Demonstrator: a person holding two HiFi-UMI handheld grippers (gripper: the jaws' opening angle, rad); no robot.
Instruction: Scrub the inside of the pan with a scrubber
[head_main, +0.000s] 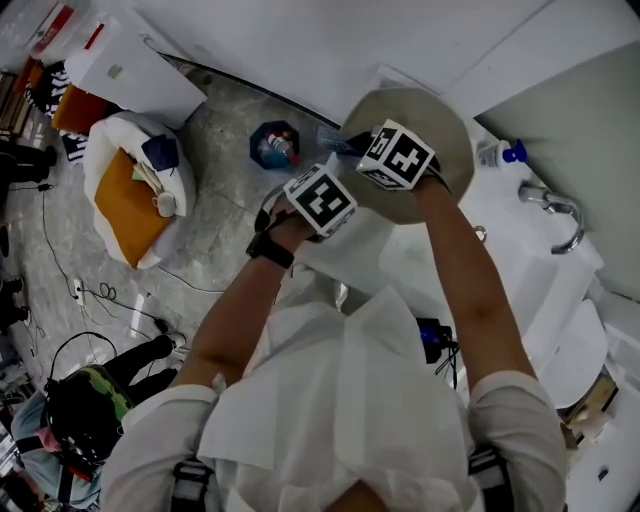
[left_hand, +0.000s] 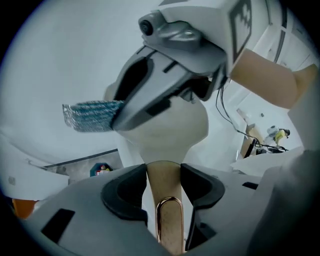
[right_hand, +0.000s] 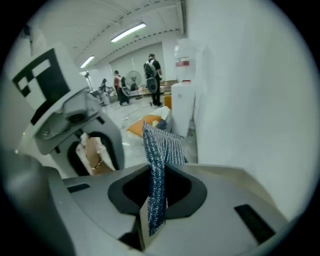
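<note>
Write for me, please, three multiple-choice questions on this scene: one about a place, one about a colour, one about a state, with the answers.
1. In the head view, where is the silver curved metal tap relative to the beige round pan?
A. left of it
B. right of it
C. inside it

2. What colour is the woven mesh scrubber in the right gripper?
A. blue with silver
B. red
C. yellow

3. How do the fingers of the left gripper stand?
A. wide apart, empty
B. shut on the pan's tan handle
C. shut on the scrubber

Answers:
1 B: the tap shows beyond the pan's right edge.
2 A: its weave looks blue with silver glints.
3 B: both fingers press the handle.
</note>
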